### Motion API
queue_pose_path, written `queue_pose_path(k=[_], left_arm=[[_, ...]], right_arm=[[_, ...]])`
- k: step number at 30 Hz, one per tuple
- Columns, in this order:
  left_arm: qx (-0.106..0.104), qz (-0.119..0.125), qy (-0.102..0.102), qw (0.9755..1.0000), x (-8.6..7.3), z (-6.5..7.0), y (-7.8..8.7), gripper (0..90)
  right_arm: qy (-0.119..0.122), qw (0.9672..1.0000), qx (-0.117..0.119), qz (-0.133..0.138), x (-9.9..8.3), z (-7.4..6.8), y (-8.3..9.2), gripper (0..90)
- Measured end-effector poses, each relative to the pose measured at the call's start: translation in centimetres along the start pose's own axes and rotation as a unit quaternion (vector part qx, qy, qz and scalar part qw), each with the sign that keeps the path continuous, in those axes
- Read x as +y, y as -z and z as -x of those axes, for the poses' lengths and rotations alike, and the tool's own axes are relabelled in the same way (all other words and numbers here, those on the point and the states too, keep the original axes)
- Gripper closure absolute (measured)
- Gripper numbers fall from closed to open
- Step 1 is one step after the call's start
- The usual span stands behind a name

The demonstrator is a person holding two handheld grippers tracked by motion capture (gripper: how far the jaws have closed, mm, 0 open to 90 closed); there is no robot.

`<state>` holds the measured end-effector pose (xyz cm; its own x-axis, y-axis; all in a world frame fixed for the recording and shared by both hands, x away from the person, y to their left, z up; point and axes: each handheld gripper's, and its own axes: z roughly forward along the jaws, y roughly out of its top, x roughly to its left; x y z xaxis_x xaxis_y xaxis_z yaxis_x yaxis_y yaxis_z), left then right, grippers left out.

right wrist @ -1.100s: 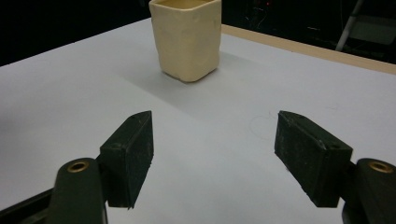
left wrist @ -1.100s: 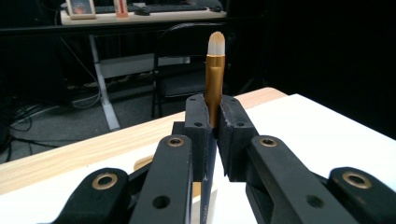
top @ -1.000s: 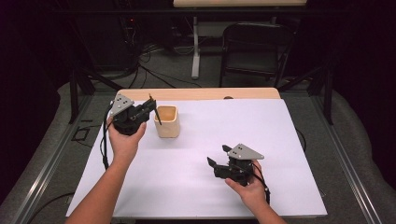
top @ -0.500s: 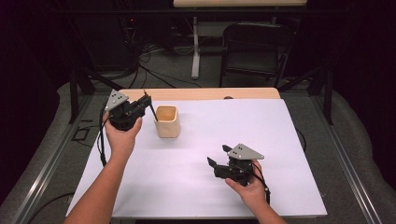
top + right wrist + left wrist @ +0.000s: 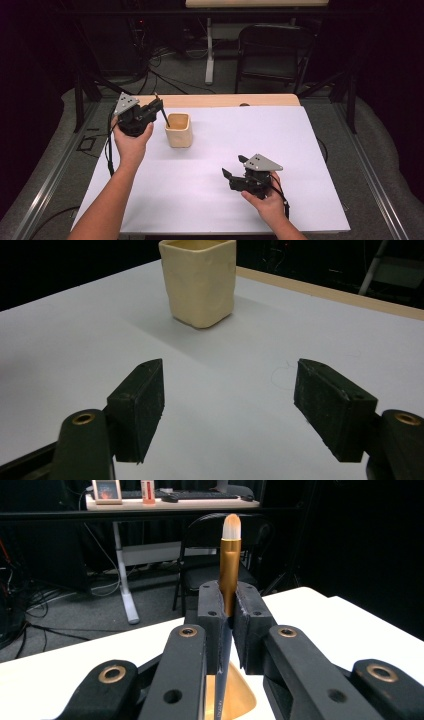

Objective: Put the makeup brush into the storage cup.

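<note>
A cream square cup (image 5: pixel 179 130) stands on the white table (image 5: pixel 300 150), left of the middle. My left gripper (image 5: pixel 157 107) hovers just to its left, shut on a thin dark-handled brush (image 5: pixel 163 116) whose lower end slants down into the cup. In the left gripper view the brush (image 5: pixel 230 560) rises upright between the closed jaws, showing a gold ferrule and a pale tip, with the cup's mouth (image 5: pixel 240 700) below. My right gripper (image 5: pixel 232 166) rests low at the front right, open and empty. It faces the cup (image 5: pixel 199 282) across bare table, its jaws (image 5: pixel 227 400) wide apart.
A bare wooden strip (image 5: pixel 225 100) runs along the table's far edge. Beyond it are a black chair (image 5: pixel 275 50), a desk leg and cables on the floor. White table surface stretches wide to the right of the cup.
My left gripper has drawn slightly left and back from the cup with the brush in it, and tilted upward. The right gripper has stayed still.
</note>
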<state>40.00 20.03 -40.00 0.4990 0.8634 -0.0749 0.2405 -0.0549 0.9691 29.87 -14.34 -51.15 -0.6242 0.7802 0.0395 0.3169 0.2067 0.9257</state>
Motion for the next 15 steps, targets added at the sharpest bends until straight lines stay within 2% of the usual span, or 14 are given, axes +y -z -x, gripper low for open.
queue_pose_path(k=[15], left_arm=[[-0.004,0.001,-0.003,1.0000,0.54,0.39,-0.96,82.6]], right_arm=[[0.000,1.0000,-0.001,-0.001,0.00,0.10,0.04,28.0]])
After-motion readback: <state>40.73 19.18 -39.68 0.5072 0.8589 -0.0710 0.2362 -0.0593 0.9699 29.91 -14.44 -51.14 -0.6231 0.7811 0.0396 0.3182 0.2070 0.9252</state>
